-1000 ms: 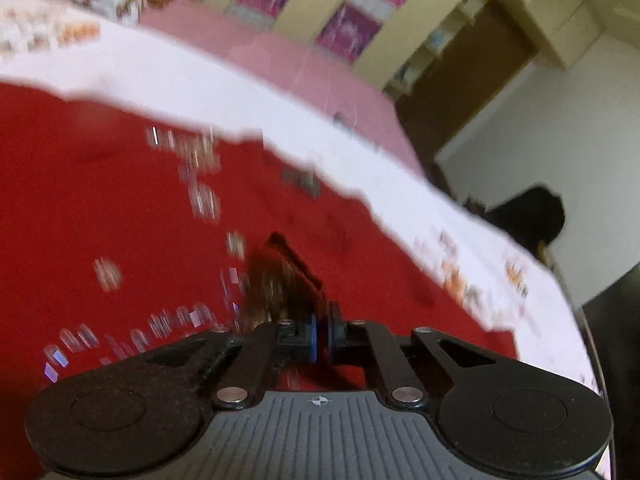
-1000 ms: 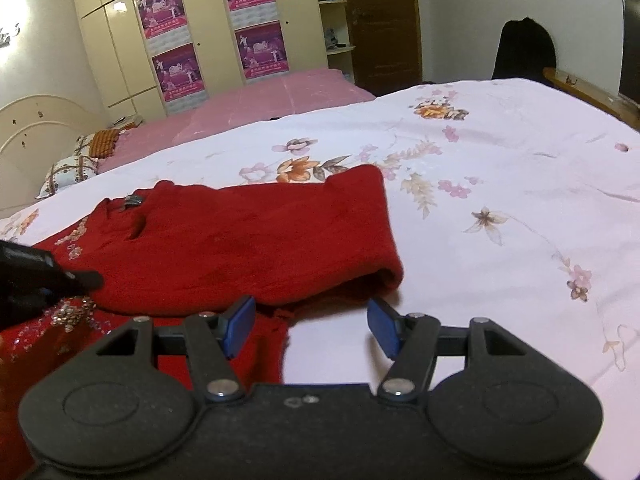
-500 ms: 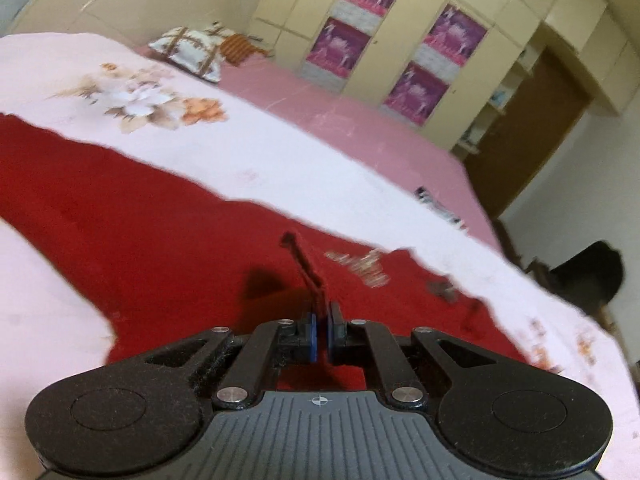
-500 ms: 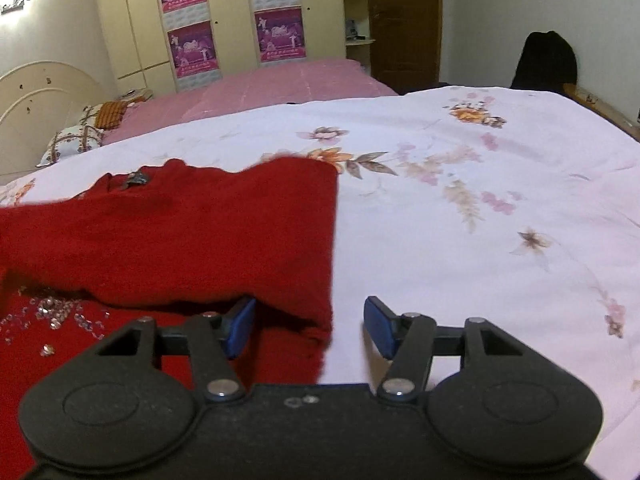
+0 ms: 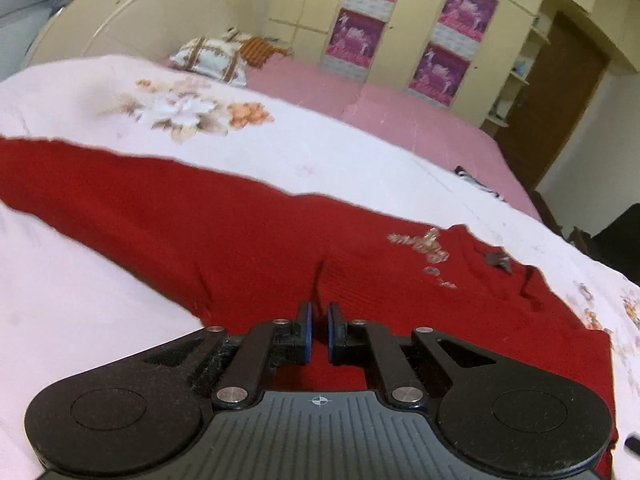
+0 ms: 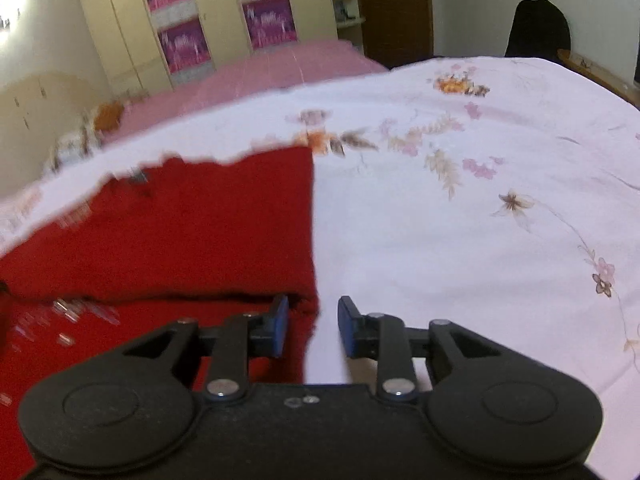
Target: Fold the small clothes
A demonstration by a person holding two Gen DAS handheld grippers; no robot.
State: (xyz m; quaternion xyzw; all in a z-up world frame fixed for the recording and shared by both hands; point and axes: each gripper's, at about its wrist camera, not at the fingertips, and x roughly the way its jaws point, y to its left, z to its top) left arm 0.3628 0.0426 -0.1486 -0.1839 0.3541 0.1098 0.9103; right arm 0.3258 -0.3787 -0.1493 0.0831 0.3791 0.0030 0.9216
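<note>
The red knit sweater (image 5: 248, 240) lies flat on the floral bedsheet (image 5: 340, 152), its sleeve stretching away to the left. The left gripper (image 5: 318, 330) pinches a raised fold of it. The right gripper (image 6: 312, 326), jaws just narrowing, straddles the folded sleeve's cuff edge without pressing.

The left tool (image 5: 318, 328), black with blue pads, has its jaws drawn together over a red knitted sweater (image 5: 248, 240) with pale beadwork near the neckline; a thin ridge of the knit seems pinched between the pads. The sweater lies spread across a pale pink floral bedspread (image 5: 320, 152). A patterned pillow (image 5: 212, 58) rests near the cream headboard (image 5: 152, 12).
</note>
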